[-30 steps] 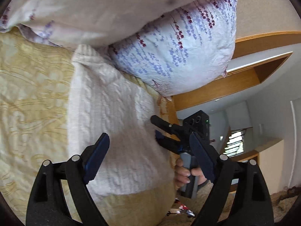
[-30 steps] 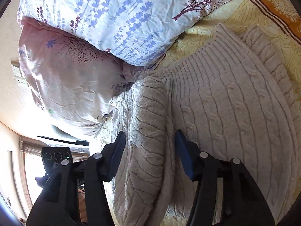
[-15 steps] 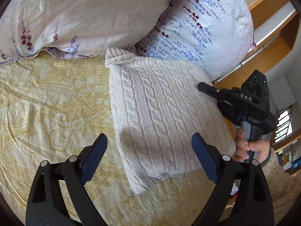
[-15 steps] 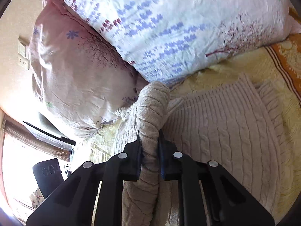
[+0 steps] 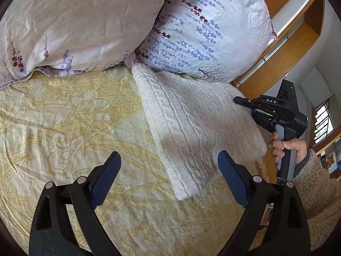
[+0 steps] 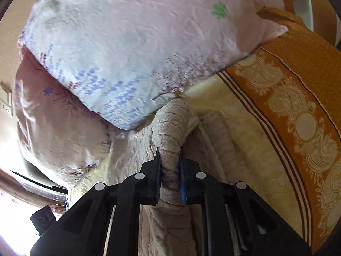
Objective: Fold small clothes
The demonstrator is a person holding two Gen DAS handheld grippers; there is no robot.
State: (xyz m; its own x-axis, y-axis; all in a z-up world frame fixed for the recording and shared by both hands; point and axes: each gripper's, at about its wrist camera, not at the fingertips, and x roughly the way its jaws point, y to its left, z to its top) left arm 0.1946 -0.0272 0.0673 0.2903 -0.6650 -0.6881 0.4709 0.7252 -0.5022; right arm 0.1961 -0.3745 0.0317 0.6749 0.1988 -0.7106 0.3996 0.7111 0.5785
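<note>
The cream cable-knit sweater [image 5: 198, 132] lies folded on the yellow patterned bedspread [image 5: 64, 128], its top edge tucked against the lavender-print pillow [image 5: 204, 27] that sits beside a pale pink pillow [image 5: 74, 21]. The right gripper [image 6: 169, 170] is clamped narrow on a bunched roll of the sweater's knit, which looks lifted off the bed, though the blurred view leaves that unsure. The left gripper [image 5: 169, 181] hangs wide and empty above the bedspread near the sweater's lower corner.

Wooden headboard [image 5: 283, 49], bright window [image 5: 322, 121]
</note>
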